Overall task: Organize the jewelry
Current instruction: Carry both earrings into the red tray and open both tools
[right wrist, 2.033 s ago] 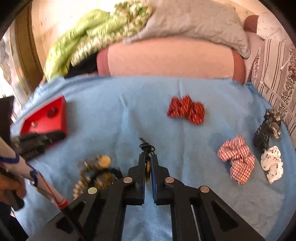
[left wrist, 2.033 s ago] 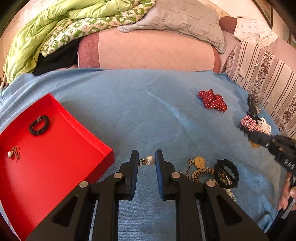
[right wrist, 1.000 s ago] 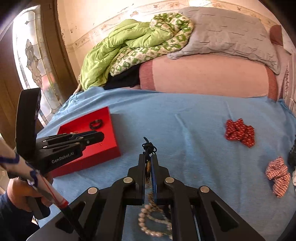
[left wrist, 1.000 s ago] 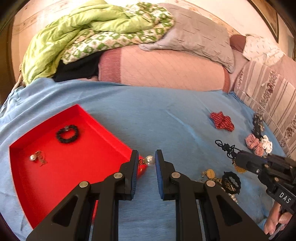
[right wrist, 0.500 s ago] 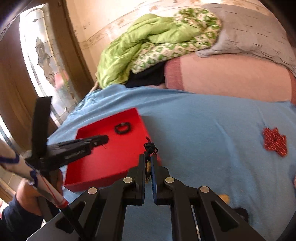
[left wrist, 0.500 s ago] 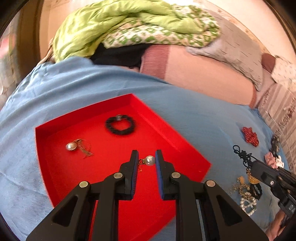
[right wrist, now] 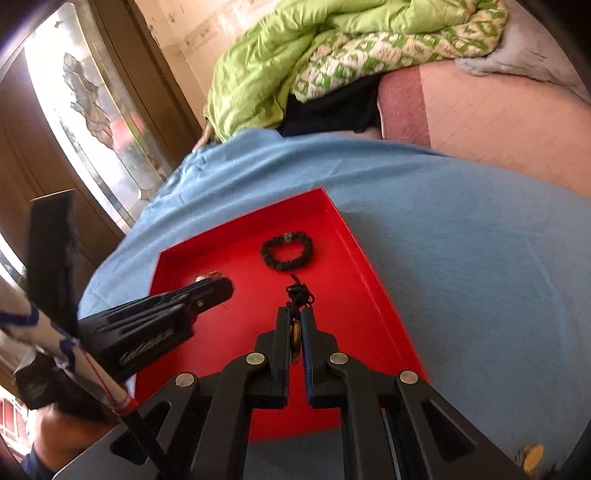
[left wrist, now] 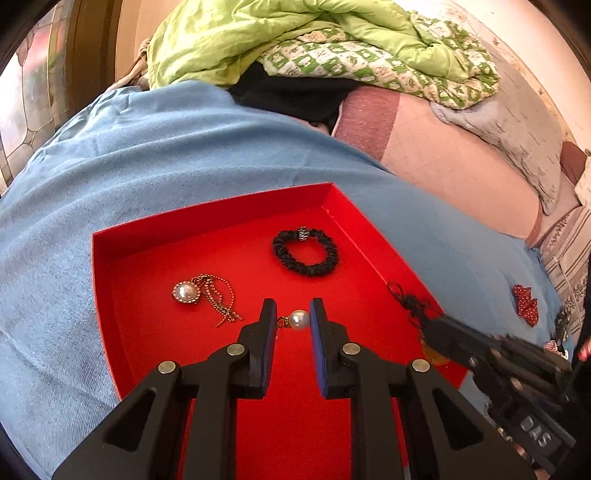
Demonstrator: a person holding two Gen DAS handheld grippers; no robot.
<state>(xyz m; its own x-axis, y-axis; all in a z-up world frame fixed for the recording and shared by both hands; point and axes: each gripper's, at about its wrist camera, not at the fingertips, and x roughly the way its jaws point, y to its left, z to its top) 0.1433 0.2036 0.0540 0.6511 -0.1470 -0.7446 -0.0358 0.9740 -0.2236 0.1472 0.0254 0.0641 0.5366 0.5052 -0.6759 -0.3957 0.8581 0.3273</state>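
A red tray (left wrist: pixel 207 210) (right wrist: pixel 373 288) lies on the blue bedspread. Inside it are a black scrunchie (left wrist: pixel 305 252) (right wrist: pixel 286 249) and a pearl brooch with gold chains (left wrist: pixel 202 293). My left gripper (left wrist: pixel 293 319) hangs over the tray's middle, shut on a small pearl earring (left wrist: pixel 297 319). My right gripper (right wrist: pixel 294 325) is also above the tray, shut on a gold pendant with a black knotted cord (right wrist: pixel 299 295); in the left wrist view it comes in from the right (left wrist: pixel 424 325) with the cord (left wrist: pixel 408 301) sticking out.
Blue bedspread (left wrist: pixel 147 155) covers the bed. Green quilts (left wrist: pixel 295 33) and a pink bolster (left wrist: pixel 443 155) lie behind the tray. Red and other hair ties (left wrist: pixel 526 302) sit far right. A window and wooden frame (right wrist: pixel 92 110) stand at the left. A gold piece (right wrist: pixel 530 454) lies at the lower right.
Both grippers have travelled left from the loose jewellery to above the red tray, each keeping its piece. The tray now fills the middle of both views.
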